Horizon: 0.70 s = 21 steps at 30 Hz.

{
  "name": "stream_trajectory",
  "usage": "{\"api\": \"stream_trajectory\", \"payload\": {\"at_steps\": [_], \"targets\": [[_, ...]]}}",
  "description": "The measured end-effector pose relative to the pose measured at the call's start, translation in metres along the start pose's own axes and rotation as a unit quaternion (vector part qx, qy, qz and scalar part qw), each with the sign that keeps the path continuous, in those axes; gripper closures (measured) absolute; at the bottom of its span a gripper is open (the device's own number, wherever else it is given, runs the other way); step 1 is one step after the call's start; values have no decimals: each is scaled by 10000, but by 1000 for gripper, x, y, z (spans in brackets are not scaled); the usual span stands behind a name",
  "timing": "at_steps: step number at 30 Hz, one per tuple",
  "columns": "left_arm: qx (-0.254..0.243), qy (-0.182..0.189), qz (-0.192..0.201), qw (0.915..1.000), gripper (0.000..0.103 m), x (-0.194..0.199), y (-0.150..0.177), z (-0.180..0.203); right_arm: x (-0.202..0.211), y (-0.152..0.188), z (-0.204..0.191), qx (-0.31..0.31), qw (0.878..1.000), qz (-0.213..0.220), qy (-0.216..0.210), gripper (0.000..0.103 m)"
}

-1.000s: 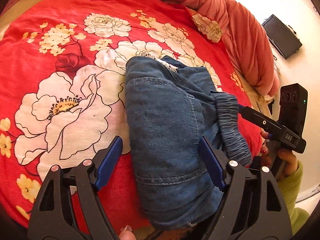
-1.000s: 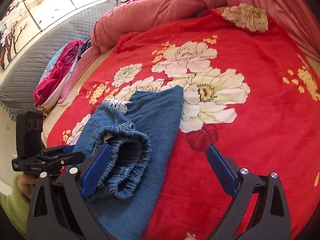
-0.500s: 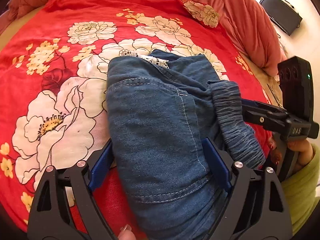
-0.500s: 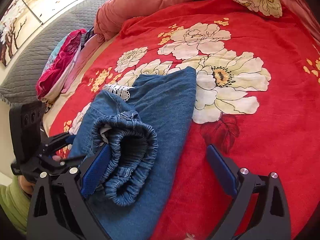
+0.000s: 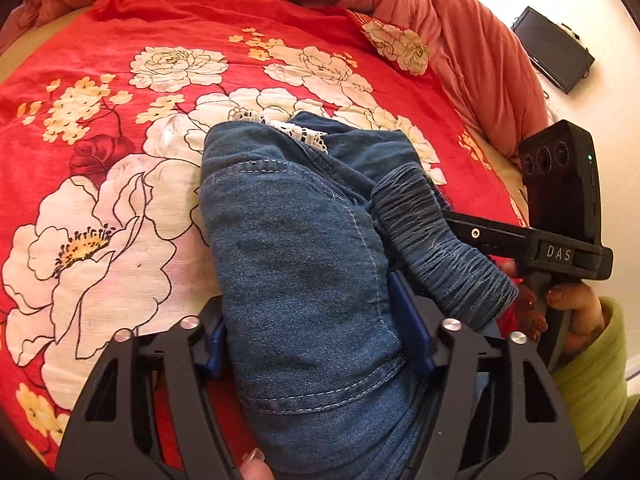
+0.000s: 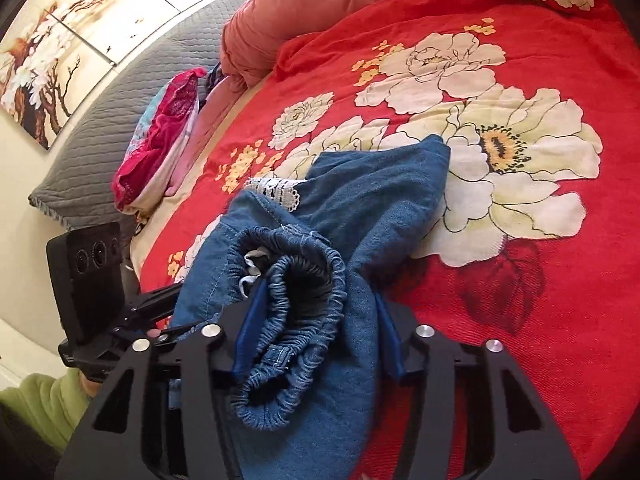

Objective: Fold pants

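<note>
Blue denim pants (image 5: 296,248) lie folded in a thick bundle on a red floral bedspread (image 5: 100,92). My left gripper (image 5: 316,332) is shut on the folded side of the bundle, its blue pads pressed into the denim. My right gripper (image 6: 316,320) is shut on the pants (image 6: 360,208) at the gathered elastic waistband (image 6: 296,280). White lace trim (image 6: 280,190) shows at the far end. The right gripper's body (image 5: 560,208) shows in the left wrist view, and the left one (image 6: 92,280) in the right wrist view.
A salmon-pink duvet (image 5: 460,40) is bunched along the bed's far edge. A black box (image 5: 554,48) lies on the floor. A pile of red and pink clothes (image 6: 164,136) and a grey quilted headboard (image 6: 120,92) are at the left.
Both grippers moved in on the bundle and closed on it, the left on the folded side and the right on the waistband. The bundle looks bunched up between them.
</note>
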<state>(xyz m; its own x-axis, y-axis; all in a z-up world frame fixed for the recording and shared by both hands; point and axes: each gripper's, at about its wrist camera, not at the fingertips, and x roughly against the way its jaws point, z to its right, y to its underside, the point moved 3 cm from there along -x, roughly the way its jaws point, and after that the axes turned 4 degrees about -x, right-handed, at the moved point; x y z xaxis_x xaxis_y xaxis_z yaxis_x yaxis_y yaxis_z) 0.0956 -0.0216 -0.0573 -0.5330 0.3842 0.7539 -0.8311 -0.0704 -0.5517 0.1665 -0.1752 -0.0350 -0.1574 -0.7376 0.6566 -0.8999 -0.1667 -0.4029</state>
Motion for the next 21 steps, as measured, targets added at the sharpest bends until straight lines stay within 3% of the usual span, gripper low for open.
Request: {"api": "stream_trajectory", "payload": {"at_steps": [6,15,21], "targets": [[-116,48,191,9997,64,12,0,3,9,1,-13,282,9992,255,102,64],[-343,19,480,9983,66,29,-9,14,26,-2,-30,542,9963,656,73,65],[-578,-219,584,9964,66,33,-30,19,32,-16,-35,614,9938,923,99,65]]}}
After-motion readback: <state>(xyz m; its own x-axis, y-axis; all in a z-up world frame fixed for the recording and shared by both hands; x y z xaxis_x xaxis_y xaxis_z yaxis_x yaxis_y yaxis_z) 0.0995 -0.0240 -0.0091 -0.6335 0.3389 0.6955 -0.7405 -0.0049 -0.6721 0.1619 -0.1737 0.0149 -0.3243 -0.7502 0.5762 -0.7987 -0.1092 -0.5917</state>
